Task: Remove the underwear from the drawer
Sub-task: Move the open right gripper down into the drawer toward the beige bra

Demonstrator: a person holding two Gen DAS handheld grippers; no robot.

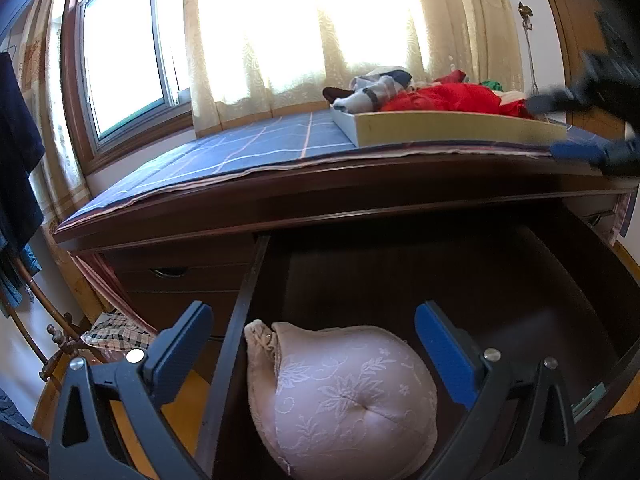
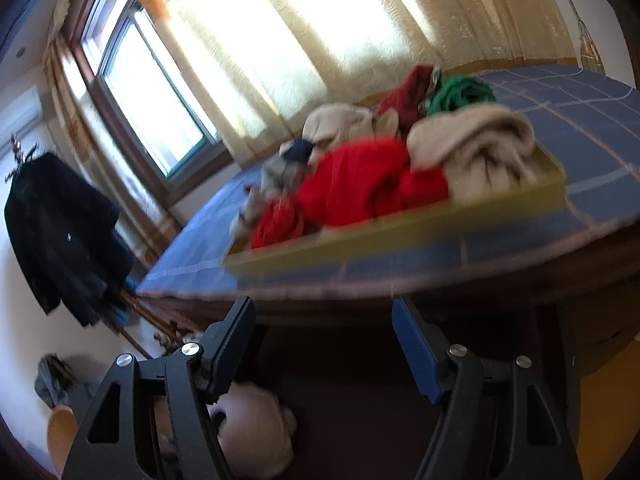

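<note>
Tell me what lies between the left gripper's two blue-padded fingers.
In the left wrist view, the left gripper stands open over the dark wooden drawer; the pale pink lace bra lies between its fingers, untouched.

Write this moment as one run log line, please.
left tool: open, over pink bra in drawer | right tool: open, empty | tray: clothes

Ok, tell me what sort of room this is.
Most likely a bedroom. A dark wooden dresser stands under a curtained window, its open drawer holding a pink bra. On top sits a tray of folded clothes, and a dark garment hangs on a rack.
</note>
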